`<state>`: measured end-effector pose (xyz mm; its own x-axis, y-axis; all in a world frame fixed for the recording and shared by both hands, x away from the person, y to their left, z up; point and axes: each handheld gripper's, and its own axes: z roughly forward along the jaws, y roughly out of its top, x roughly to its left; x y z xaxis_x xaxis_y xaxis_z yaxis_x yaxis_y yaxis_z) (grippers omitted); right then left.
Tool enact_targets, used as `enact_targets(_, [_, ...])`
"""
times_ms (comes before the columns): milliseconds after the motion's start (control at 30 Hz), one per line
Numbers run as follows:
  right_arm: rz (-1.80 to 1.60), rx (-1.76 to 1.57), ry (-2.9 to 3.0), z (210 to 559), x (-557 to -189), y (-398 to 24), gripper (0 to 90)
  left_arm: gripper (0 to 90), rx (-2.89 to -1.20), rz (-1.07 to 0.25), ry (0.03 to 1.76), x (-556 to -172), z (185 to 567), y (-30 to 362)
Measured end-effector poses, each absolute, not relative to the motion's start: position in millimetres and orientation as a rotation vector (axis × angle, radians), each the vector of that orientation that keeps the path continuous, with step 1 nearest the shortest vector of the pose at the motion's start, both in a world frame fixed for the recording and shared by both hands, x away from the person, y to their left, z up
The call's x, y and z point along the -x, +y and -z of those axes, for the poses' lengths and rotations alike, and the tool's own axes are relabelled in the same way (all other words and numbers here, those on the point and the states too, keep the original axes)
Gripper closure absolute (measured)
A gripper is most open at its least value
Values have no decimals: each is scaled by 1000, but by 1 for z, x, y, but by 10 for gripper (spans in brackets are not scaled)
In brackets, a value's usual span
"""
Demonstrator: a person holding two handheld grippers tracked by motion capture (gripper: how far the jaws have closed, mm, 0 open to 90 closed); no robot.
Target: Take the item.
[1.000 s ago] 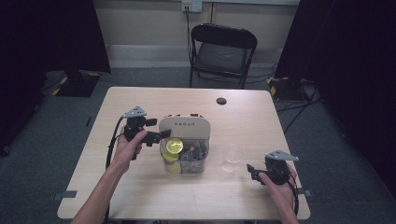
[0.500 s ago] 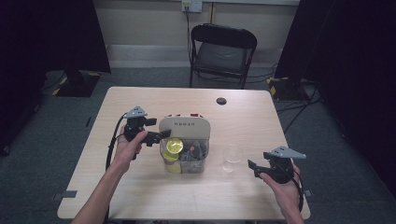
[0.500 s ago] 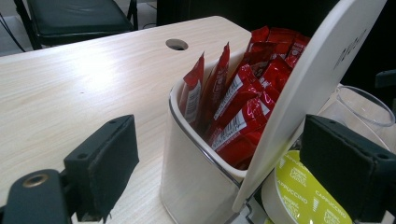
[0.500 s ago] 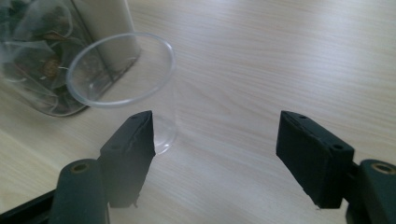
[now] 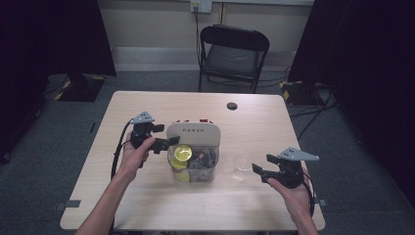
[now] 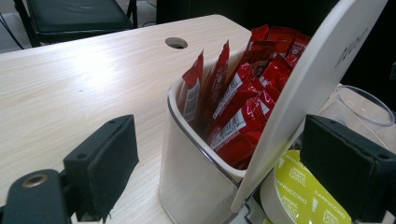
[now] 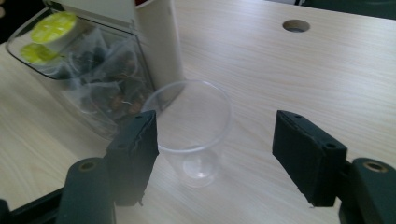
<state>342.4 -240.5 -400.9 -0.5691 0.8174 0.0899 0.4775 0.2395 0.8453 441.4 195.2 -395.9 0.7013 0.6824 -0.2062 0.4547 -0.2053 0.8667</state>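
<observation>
Wooden table (image 5: pixel 147 205) in the high view carries an organiser box (image 5: pixel 193 152), and the left gripper (image 5: pixel 164 143) reaches its left side. The clear cup (image 5: pixel 241 167) stands just beside the box, with the right gripper (image 5: pixel 259 171) near it.

Left gripper view: the 2 jaws stand on both sides of the box's white lid (image 6: pixel 308 98); they seem to clamp it, though contact is hidden.

Right gripper view: the jaws are apart and have just been closing; the cup (image 7: pixel 194 126) stands between and beyond them, untouched.

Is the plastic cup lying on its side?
No, the clear plastic cup stands upright on the table, mouth up, beside the organizer box.
</observation>
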Motion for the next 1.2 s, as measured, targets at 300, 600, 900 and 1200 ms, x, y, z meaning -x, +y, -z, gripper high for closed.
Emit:
enact_targets(300, [-1320, -1137, 2183, 395, -345, -221, 359, 108, -1855, -261, 889, -442, 396, 197])
enact_targets(600, [-1374, -1083, 2211, 387, -355, -201, 383, 89, -1851, -239, 892, -445, 398, 198])
enact_targets(900, [-1441, -987, 2273, 380, -368, -164, 404, 83, -1853, -243, 897, -445, 398, 196])
enact_targets(1200, [-1477, -938, 2327, 381, -379, -140, 508, 82, -1853, -236, 897, -445, 398, 197])
